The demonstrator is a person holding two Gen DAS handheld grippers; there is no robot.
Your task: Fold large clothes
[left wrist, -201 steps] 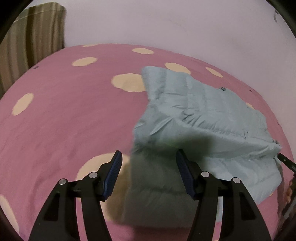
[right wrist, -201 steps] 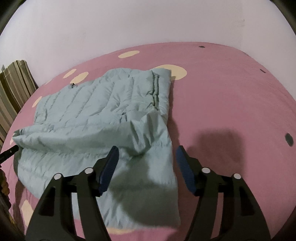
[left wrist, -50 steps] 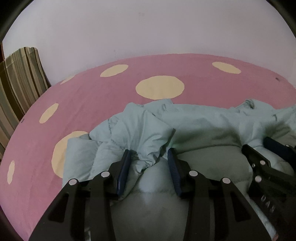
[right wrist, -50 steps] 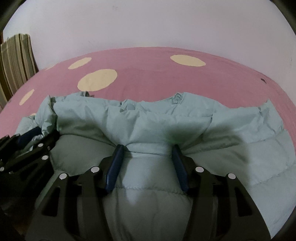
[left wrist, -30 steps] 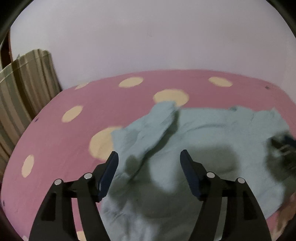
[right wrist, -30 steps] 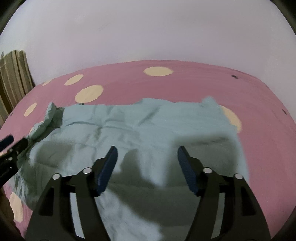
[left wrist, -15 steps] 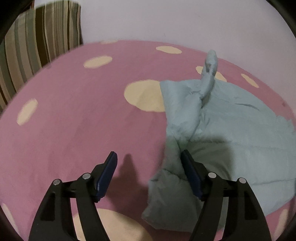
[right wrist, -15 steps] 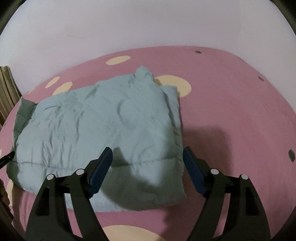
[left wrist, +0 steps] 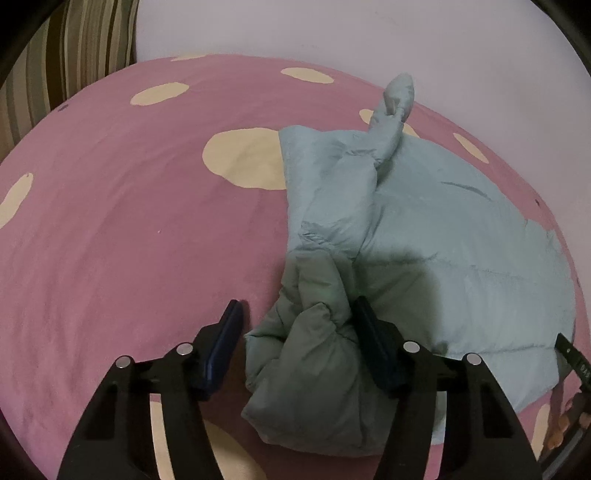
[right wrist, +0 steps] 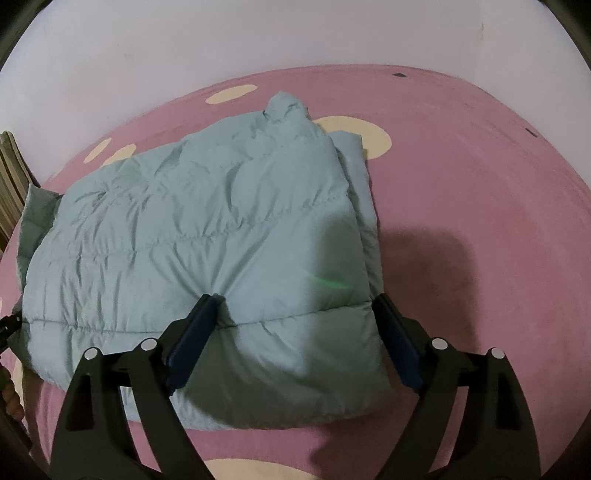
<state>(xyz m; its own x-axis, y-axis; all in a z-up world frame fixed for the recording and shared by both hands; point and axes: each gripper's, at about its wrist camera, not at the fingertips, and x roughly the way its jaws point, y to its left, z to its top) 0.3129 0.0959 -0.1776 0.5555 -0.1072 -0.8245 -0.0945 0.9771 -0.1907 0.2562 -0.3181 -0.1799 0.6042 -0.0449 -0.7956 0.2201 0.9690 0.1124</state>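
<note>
From the left wrist camera, the left gripper point(left wrist: 297, 341) is held low over the pink bedspread with cream dots point(left wrist: 129, 229), aimed forward and slightly down, with its jaws spread wide. The bunched near-left corner of the pale blue quilted puffer jacket point(left wrist: 436, 258) sits between the blue-padded fingers point(left wrist: 225, 347); the right-side pad lies against the fabric, while the left-side one stands clear of it over bare bedspread, so nothing is pinched. The jacket lies folded on the bed, filling the right half of this view, with a twisted sleeve end point(left wrist: 397, 96) sticking up at its far edge. A striped brown and beige cushion point(left wrist: 74, 59) stands at the far left against the pale wall point(left wrist: 332, 33). Half a second ago this gripper was higher and farther back, with the corner only beside its right finger; it has now come down around it. From the right wrist camera, the right gripper point(right wrist: 295, 339) is also low and tilted downward, jaws spread wide, straddling the near-right corner of the jacket point(right wrist: 207, 229). Its left-side pad point(right wrist: 192, 332) presses into the quilted top, denting it, and the right-side pad sits at the outer edge of the fold; nothing is clamped. The bedspread point(right wrist: 461, 166) runs bare to the right. Compared with half a second ago, this gripper has moved forward and down onto the fabric, where earlier it hovered short of the jacket's near edge.
</note>
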